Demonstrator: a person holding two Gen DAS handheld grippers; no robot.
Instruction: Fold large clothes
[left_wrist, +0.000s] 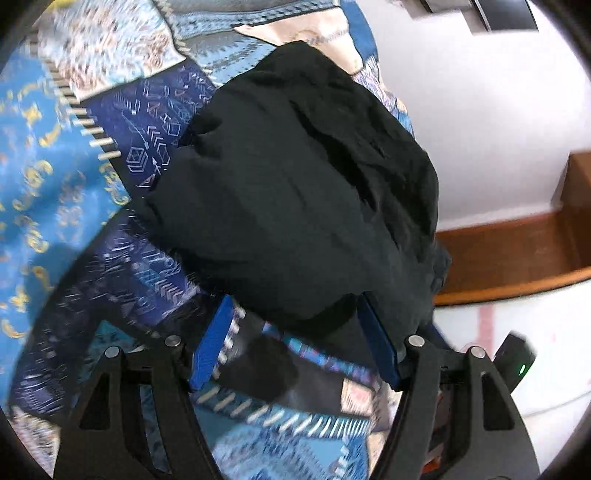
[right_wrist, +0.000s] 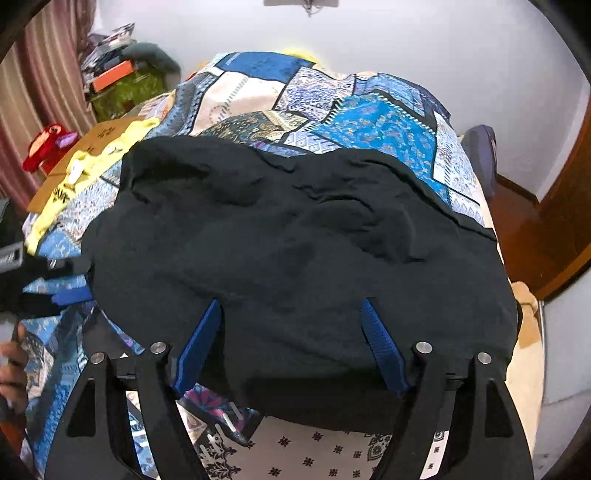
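While both tools stand open, the black garment lies crosswise on the bed.

Left claw and right claw both gape wide, nothing pinched; a hand shows at nine o'clock.

Black garment lies rumpled (partly folded) across the patchwork bedspread.

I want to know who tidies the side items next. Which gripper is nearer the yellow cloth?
Left. The left gripper sits at the black garment's left edge, just below the yellow cloth. The right gripper hangs over the garment's near edge, farther off.
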